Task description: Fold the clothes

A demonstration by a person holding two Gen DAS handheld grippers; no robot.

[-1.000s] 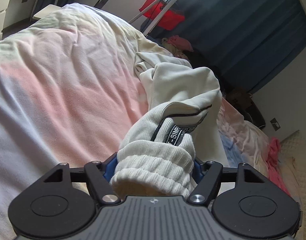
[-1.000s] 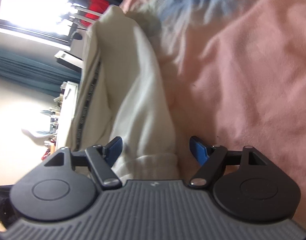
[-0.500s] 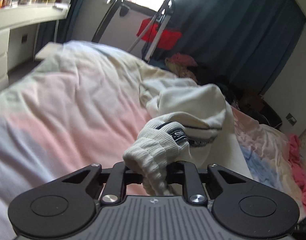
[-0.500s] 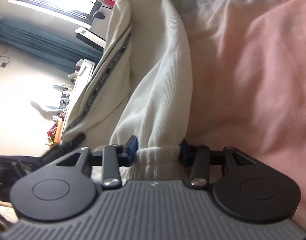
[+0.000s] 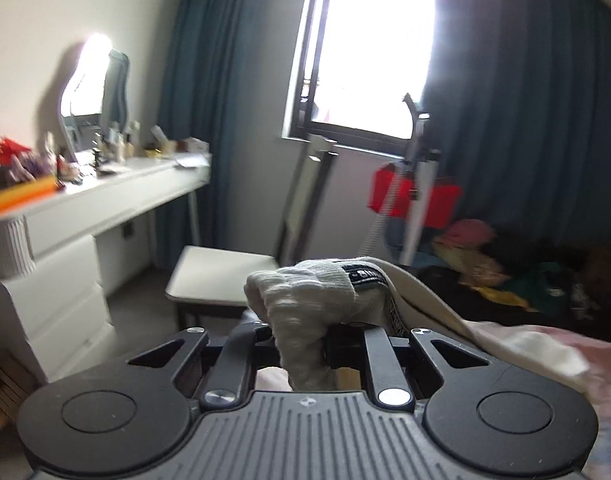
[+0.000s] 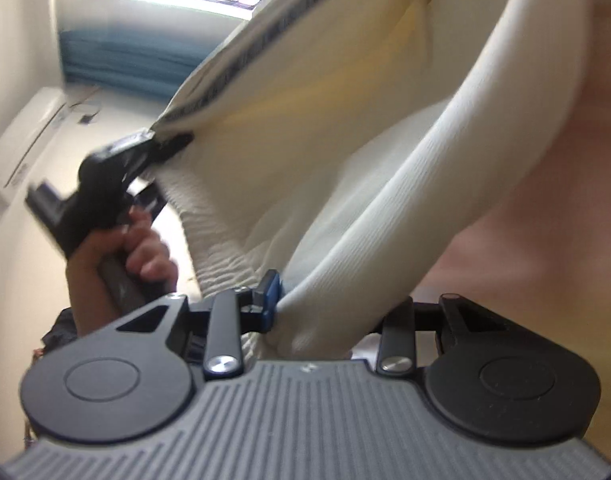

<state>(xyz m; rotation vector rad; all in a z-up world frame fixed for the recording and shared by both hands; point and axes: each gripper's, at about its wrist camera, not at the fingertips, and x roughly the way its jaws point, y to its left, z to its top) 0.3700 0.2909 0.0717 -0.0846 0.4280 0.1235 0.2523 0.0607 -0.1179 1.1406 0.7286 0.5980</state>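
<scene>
And up it comes! A second ago the cream garment (image 6: 345, 152) lay bunched on the pink bed (image 6: 565, 200); now both ends are hoisted and it hangs stretched between the two tools.

Nearest, the right tongs (image 6: 325, 312) are closing in on a ribbed hem, fabric pinched against the blue pad. The left tongs (image 5: 301, 344) are nearly shut, a ribbed cuff (image 5: 301, 296) bulging above the jaws. In the right view that same left tool shows with the person's hand (image 6: 133, 252) round its handle, gripping the far corner by the dark printed stripe. I'd judge this spread is meant to shake the cloth flat before a fold.

Beyond are a chair (image 5: 221, 276), a white dresser (image 5: 105, 208) and the blazing window (image 5: 369, 44). The garment's lower half is out of frame, its type is unclear, and motion blur smears the stripe's lettering.
</scene>
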